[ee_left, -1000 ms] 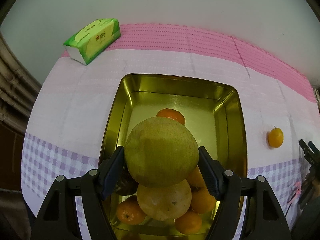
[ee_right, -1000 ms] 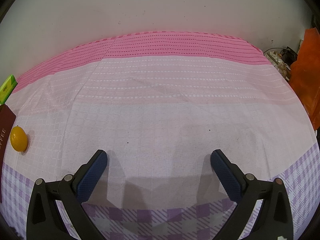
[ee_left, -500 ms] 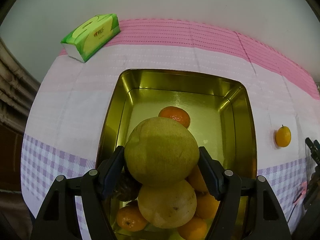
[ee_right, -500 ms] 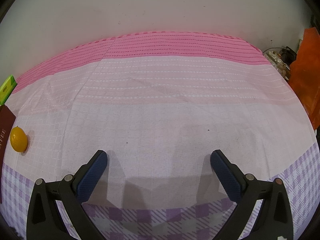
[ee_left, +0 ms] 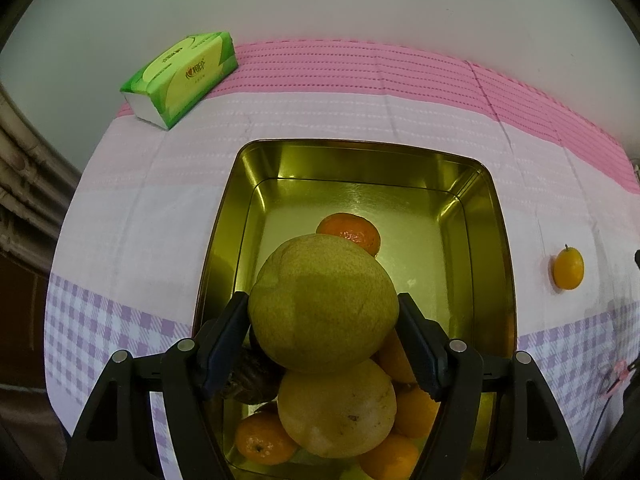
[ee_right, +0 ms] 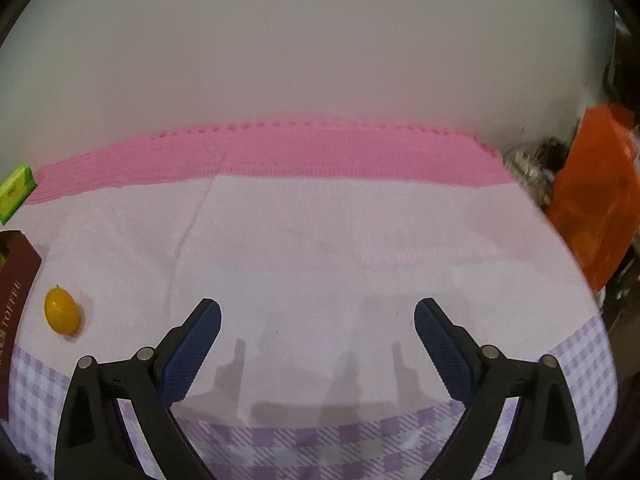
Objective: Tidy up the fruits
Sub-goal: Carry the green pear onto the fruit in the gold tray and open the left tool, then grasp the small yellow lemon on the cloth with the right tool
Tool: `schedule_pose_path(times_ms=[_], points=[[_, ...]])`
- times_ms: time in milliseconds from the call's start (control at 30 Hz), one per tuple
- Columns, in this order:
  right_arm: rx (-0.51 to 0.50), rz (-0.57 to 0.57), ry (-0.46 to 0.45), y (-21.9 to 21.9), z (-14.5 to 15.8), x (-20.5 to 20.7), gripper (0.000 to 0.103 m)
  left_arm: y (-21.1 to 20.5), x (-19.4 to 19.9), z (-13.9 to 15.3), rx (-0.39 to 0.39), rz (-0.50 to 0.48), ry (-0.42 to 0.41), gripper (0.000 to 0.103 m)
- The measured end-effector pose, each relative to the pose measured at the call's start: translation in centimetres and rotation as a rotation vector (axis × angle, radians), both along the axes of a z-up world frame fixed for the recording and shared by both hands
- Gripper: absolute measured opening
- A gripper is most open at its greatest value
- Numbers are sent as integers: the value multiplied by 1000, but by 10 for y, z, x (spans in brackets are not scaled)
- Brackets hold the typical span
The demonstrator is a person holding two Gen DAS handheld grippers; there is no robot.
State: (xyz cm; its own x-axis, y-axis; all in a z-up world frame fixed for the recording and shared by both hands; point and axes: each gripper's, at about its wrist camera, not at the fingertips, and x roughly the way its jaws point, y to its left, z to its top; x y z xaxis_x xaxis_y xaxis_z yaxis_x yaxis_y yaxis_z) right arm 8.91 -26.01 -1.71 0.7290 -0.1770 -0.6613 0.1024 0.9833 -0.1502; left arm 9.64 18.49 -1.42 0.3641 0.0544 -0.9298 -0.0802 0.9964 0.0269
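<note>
In the left wrist view my left gripper (ee_left: 323,312) is shut on a large green-yellow pomelo (ee_left: 320,300), held over the near end of a gold tin tray (ee_left: 360,156). Under it lie a yellow round fruit (ee_left: 336,408), several oranges (ee_left: 260,442) and a dark fruit (ee_left: 252,380); one orange (ee_left: 352,232) sits farther back. A small yellow-orange citrus (ee_left: 568,268) lies on the cloth right of the tray. In the right wrist view my right gripper (ee_right: 318,316) hangs above bare cloth, jaws closing slightly with nothing between them; the same citrus (ee_right: 61,311) is far left.
A green tissue pack (ee_left: 184,76) lies at the table's back left by the wall. A dark red tin side (ee_right: 16,280) shows at the left edge of the right wrist view. An orange bag (ee_right: 596,200) and clutter stand past the table's right edge.
The right gripper has risen and tilted up, so more wall shows and its jaws stand a little narrower. The left gripper and the pomelo have stayed in place.
</note>
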Motion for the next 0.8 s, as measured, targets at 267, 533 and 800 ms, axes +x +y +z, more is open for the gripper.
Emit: schedule_pose_path(times_ms=[267, 533, 800], points=[[46, 65, -4, 31, 12, -2, 95, -3, -5, 8, 22, -33, -25, 73], [133, 239, 68, 79, 7, 1, 88, -10, -16, 21, 36, -58, -59, 75], [122, 379, 155, 138, -15, 1, 69, 3, -34, 34, 18, -26, -87, 76]])
